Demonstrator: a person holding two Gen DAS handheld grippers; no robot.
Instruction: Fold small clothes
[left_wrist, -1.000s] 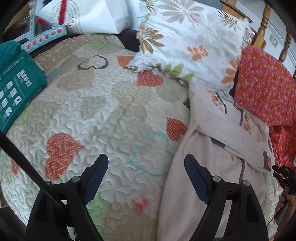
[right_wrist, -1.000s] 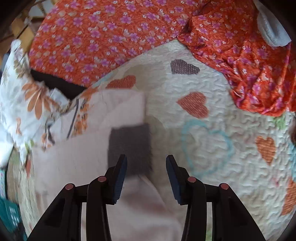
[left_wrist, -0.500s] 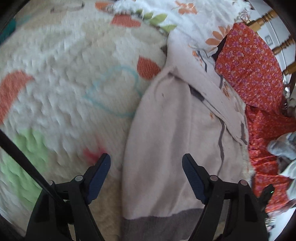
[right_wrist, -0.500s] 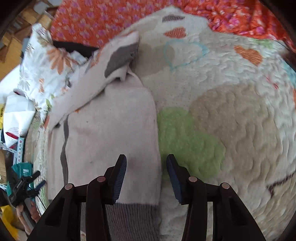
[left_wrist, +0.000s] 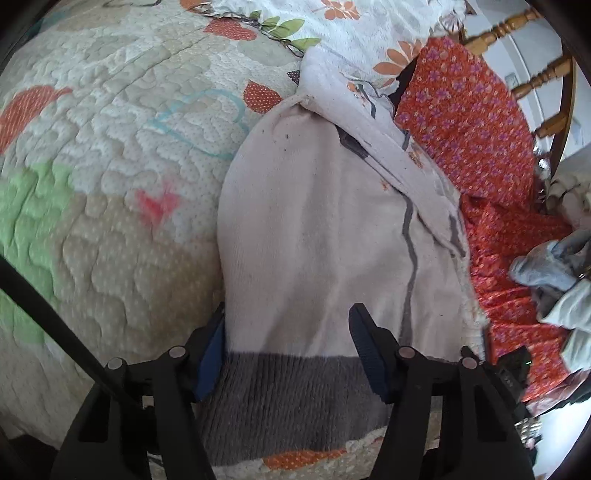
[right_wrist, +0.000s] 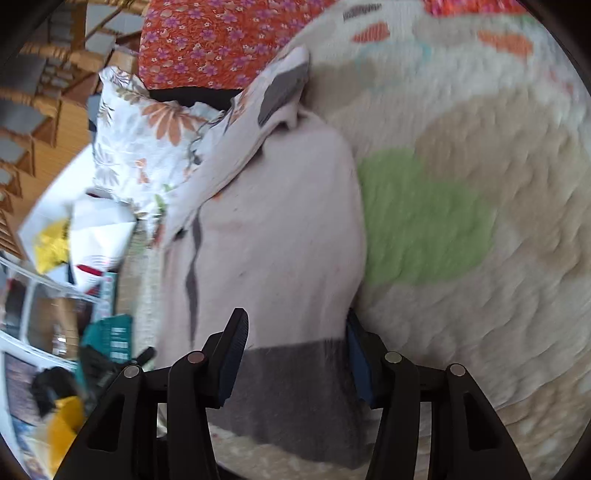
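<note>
A small pale pink sweater (left_wrist: 314, 229) with a grey ribbed hem (left_wrist: 291, 398) lies on a quilted heart-pattern bedspread (left_wrist: 110, 184). It also shows in the right wrist view (right_wrist: 273, 240), with its grey hem (right_wrist: 295, 384) nearest the camera. My left gripper (left_wrist: 288, 332) is open, its jaws straddling the hem's left corner. My right gripper (right_wrist: 295, 332) is open, its jaws straddling the hem's right corner. A sleeve with a grey cuff (right_wrist: 284, 92) is folded across the top of the sweater.
An orange floral cloth (left_wrist: 480, 122) lies to the right of the sweater, with grey clothes (left_wrist: 554, 273) on it. A floral pillow (right_wrist: 147, 140) sits behind. A teal box (right_wrist: 110, 332) and white bags (right_wrist: 99, 236) lie at the bed's far side. A wooden chair (left_wrist: 535, 74) stands beyond.
Both grippers have moved from the sweater's upper part down to its grey hem. Each now has the hem between its open jaws.
</note>
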